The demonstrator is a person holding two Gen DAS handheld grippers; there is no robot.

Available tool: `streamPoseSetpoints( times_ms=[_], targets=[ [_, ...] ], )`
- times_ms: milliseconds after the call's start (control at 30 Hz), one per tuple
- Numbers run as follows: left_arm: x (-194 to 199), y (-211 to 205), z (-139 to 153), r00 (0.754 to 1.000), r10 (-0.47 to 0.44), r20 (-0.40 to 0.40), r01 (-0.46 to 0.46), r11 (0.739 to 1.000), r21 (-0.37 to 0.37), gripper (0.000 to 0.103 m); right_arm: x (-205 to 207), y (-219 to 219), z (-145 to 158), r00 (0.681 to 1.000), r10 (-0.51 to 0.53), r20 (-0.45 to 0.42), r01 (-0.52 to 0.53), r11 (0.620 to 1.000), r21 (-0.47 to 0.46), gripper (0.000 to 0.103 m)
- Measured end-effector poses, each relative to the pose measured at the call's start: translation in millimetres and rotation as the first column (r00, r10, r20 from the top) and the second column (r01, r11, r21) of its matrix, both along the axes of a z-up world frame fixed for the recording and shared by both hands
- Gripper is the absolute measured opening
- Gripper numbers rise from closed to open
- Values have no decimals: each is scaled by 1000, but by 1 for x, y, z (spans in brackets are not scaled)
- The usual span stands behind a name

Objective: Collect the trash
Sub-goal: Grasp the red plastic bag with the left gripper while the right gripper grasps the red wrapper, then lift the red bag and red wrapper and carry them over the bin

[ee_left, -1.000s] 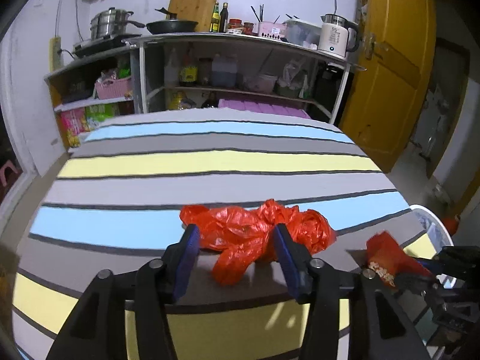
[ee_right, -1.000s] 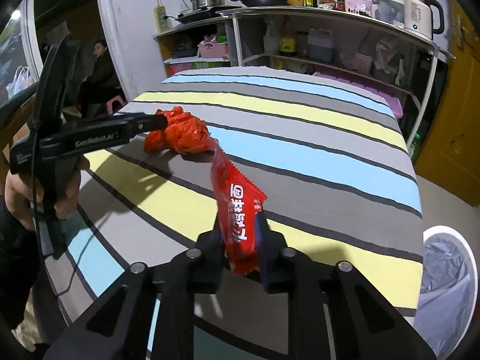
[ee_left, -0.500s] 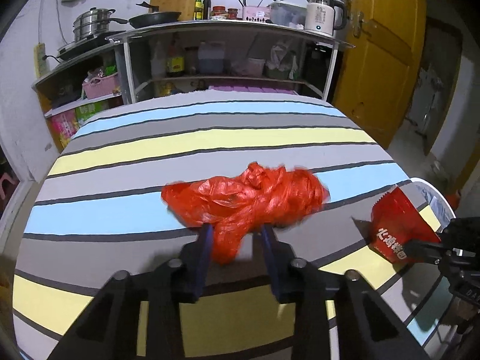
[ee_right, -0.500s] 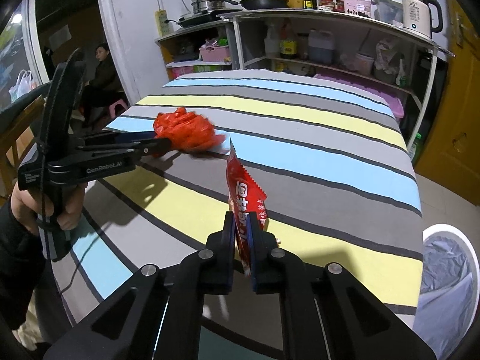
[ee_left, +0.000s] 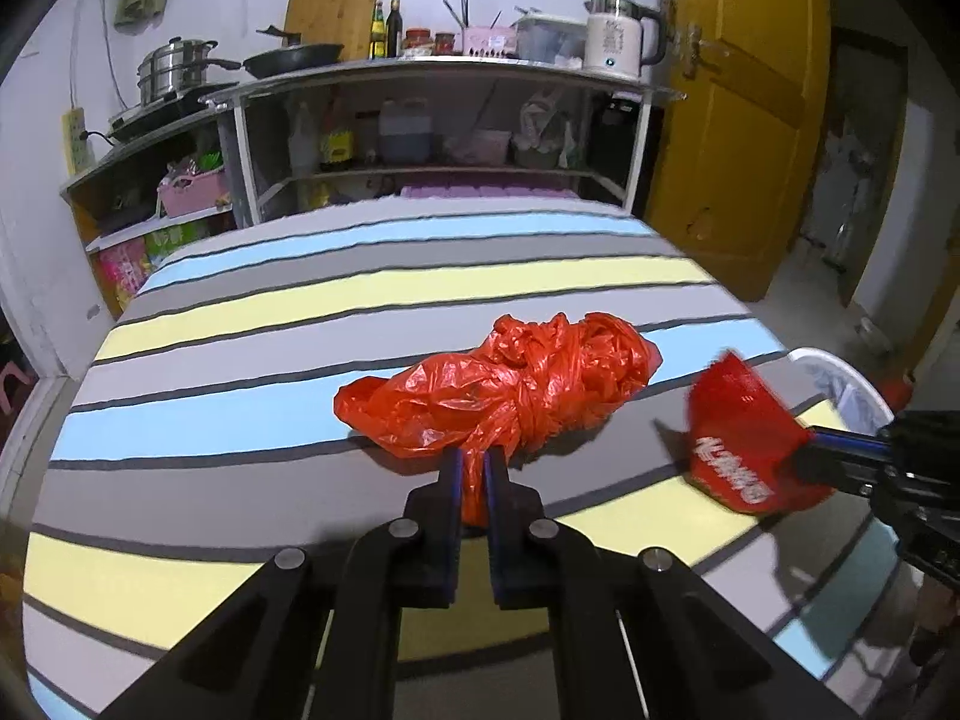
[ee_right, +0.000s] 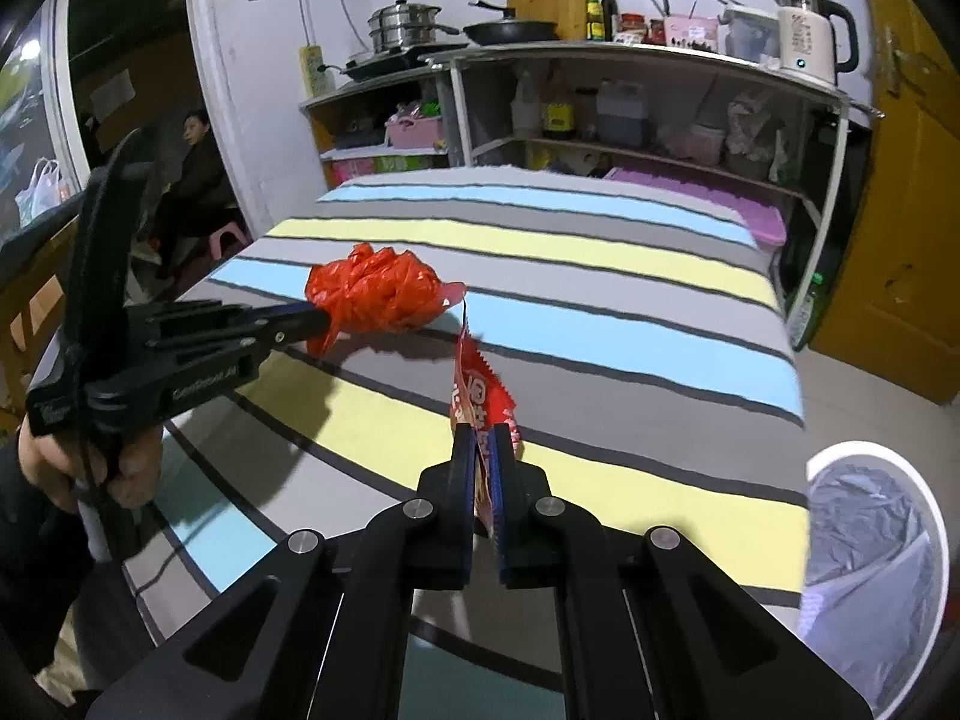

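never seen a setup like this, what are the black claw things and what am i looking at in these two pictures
There is no robot here: a person holds a hand-held two-finger clamp in each hand, and a wide-angle camera on each looks out along its fingers. One picture comes from the left gripper, the other from the right gripper. Both look over a table with a striped cloth in a kitchen. The left gripper has just closed on the near end of a crumpled red plastic bag lying on the cloth. The right gripper is shut on a red snack wrapper. A white bin with a liner stands beside the table.
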State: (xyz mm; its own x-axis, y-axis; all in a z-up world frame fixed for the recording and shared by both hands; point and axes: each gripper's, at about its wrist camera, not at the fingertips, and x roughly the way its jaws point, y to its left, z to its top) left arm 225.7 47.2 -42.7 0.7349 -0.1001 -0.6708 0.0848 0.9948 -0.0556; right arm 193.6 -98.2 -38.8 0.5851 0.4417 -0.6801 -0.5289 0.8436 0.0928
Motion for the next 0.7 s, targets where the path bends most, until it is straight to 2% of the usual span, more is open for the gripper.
streamPoseSetpoints(
  times_ms=[400, 600, 633, 667, 700],
  targets=[
    [-33, -34, 38, 996, -34, 87, 38, 998, -48, 6, -25, -33, 24, 995, -80, 60, 78, 997, 24, 3],
    [-41, -31, 50, 994, -5, 107, 10, 999, -48, 6, -29, -37, 28, 995, -71, 68, 67, 996, 58, 4],
    [-42, -29, 51, 994, 3, 108, 2, 999, -49, 6, -30, -34, 28, 996, -55, 72, 51, 997, 61, 5],
    [-43, -26, 52, 994, 12, 108, -6, 999, -49, 6, -31, -29, 28, 996, -41, 79, 37, 998, 54, 13],
    [-44, -22, 52, 994, 23, 107, -17, 999, -48, 6, -31, -26, 26, 996, -30, 84, 27, 999, 43, 28]
  ],
)
